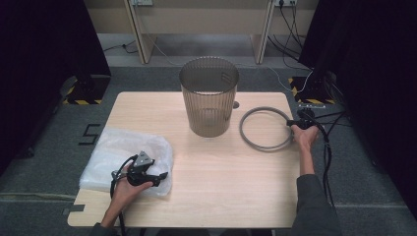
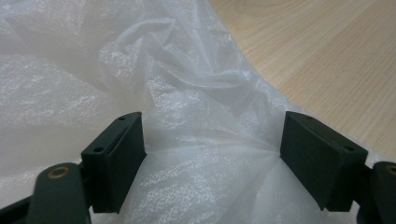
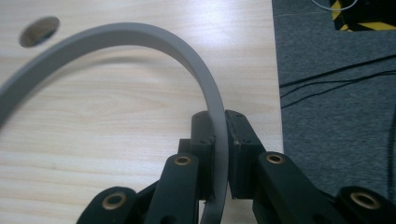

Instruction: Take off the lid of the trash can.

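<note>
A grey ring [image 1: 265, 129] lies at the table's right side, beside a tall grey mesh bin [image 1: 209, 96]. My right gripper [image 1: 295, 124] is shut on the ring's right edge; in the right gripper view the grey band [image 3: 140, 35] runs between the two black pads [image 3: 204, 140] of my right gripper [image 3: 219, 154]. A crumpled clear plastic bag [image 1: 125, 157] lies at the table's left. My left gripper [image 1: 161, 177] hovers over its near right part, jaws wide apart. In the left gripper view the bag [image 2: 187, 93] spreads under my left gripper [image 2: 212, 154], not pinched.
The wooden table [image 1: 216, 196] has bare surface in the middle and front. A small round hole [image 3: 39, 30] sits in the tabletop behind the ring. Cables [image 1: 327, 162] trail off the right edge onto grey carpet.
</note>
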`<move>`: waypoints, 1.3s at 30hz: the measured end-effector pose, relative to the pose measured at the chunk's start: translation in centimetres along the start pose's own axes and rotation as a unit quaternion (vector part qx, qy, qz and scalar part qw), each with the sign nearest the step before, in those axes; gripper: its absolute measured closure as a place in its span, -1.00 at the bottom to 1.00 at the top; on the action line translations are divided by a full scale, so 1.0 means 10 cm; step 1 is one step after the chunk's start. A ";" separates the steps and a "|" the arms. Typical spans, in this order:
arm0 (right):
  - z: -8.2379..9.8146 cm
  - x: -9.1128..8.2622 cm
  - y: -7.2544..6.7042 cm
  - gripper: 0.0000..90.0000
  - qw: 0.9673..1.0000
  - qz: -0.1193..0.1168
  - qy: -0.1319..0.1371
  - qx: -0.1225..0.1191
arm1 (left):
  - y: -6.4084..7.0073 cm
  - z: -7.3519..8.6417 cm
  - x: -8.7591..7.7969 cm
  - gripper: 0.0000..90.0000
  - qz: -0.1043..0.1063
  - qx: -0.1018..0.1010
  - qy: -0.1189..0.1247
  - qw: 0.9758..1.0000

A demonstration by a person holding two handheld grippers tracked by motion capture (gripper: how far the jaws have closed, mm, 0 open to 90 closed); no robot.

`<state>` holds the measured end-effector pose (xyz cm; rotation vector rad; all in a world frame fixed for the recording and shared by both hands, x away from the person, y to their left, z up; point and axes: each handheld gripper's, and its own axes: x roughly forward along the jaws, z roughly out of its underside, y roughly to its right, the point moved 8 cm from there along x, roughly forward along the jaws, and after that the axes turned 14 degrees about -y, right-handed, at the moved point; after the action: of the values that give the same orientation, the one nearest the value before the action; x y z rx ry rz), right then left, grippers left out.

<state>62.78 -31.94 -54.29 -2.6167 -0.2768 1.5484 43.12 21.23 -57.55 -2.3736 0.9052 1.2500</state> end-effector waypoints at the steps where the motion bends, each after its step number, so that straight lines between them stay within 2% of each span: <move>1: 0.00 0.02 0.00 0.84 1.000 0.005 -0.001 -0.005 | 0.00 0.00 0.00 -0.53 0.000 0.000 0.000 1.000; 8: 0.04 0.11 0.00 0.83 0.999 0.031 -0.010 -0.018 | 0.00 0.00 0.00 -0.53 0.000 0.000 0.000 1.000; 14: 0.06 0.12 0.00 0.78 0.999 0.040 -0.011 -0.023 | 0.00 0.00 0.00 -0.53 0.000 0.000 0.000 1.000; 18: 0.00 0.03 0.01 0.62 0.998 0.052 0.013 -0.028 | 0.00 0.00 0.00 -0.53 0.000 0.000 0.000 1.000; 25: -0.07 -0.24 -0.21 0.42 0.996 0.044 0.049 -0.067 | 0.00 0.00 0.00 -0.53 0.000 0.000 0.000 1.000; 27: -0.06 -0.29 -0.28 0.32 0.995 0.037 0.056 -0.079 | 0.00 0.00 0.00 -0.53 0.000 -0.001 0.000 1.000; 29: -0.04 -0.34 -0.34 0.14 0.993 0.042 0.063 -0.092 | 0.00 0.00 0.00 -0.53 0.000 0.001 -0.001 1.000; 34: 0.09 -0.45 -0.50 -0.10 0.990 0.029 0.081 -0.112 | 0.00 0.00 0.00 -0.53 0.000 0.001 0.000 1.000; 39: 0.32 -0.53 -0.67 -0.25 0.988 0.006 0.083 -0.132 | 0.00 0.00 0.00 -0.53 0.000 0.001 -0.001 1.000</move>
<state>56.76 -26.47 -50.19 -2.9322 -0.4828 1.3684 43.12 21.24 -57.57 -2.3714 0.9043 1.2499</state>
